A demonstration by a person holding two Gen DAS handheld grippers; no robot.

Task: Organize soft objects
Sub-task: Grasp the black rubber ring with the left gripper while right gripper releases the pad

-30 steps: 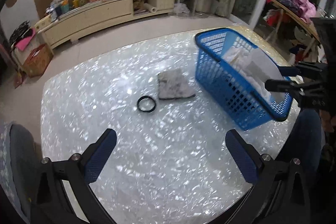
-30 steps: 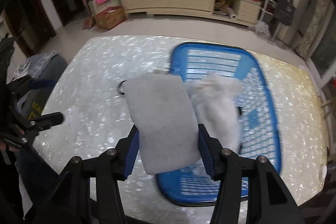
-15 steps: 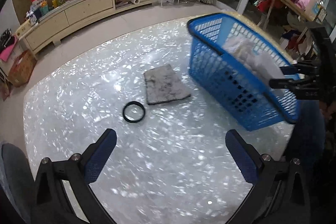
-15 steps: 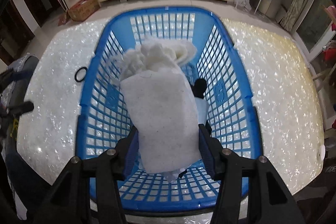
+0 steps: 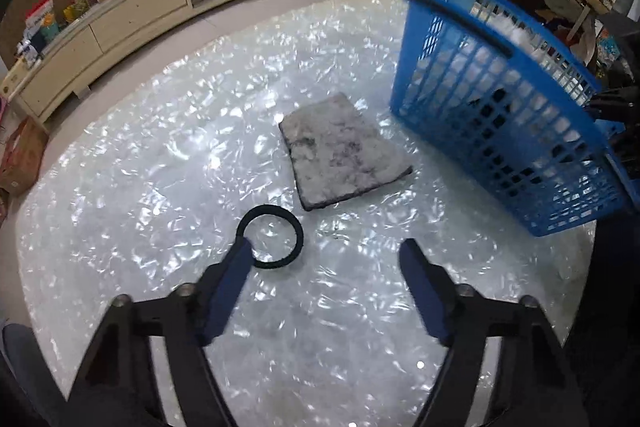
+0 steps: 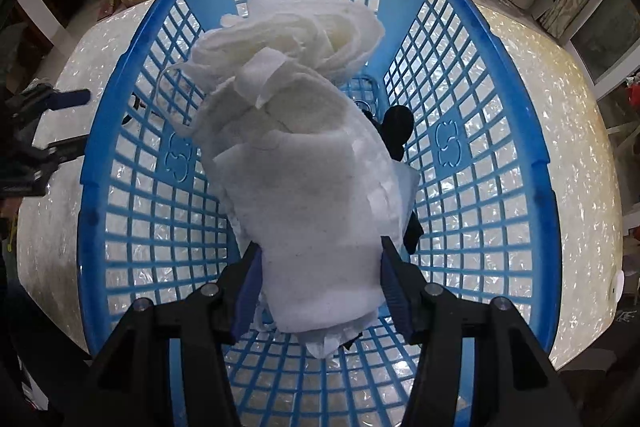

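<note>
Since a second ago my right gripper has carried the white felt pad from over the table edge to well inside the blue basket, and my left gripper has dropped lower and closer to the black ring.

I am holding the white pad with the right jaws closed on its near end, one blue finger pressing each side. Its long axis is running straight away from me, and its far end is pointing toward the far wall of the basket, where it is lying over a heap of other white wadding. The near edge of the pad is hanging down between my fingers, so I cannot tell how much of it is tucked below. Something black is poking out to the right of the pad, mostly covered, and I cannot make out what it is.

My left jaws are standing wide apart and gripping nothing. The black ring is lying flat on the shimmering table, its left rim partly hidden behind my left fingertip; whether they are touching I cannot tell. Beyond the ring, a grey mottled pad is lying flat, its long axis running from the far left to the near right, just beside the basket without touching it. In the left view the basket is blurred, its near end is cut off behind the right gripper's dark frame, and white stuff is showing through the mesh.
</note>
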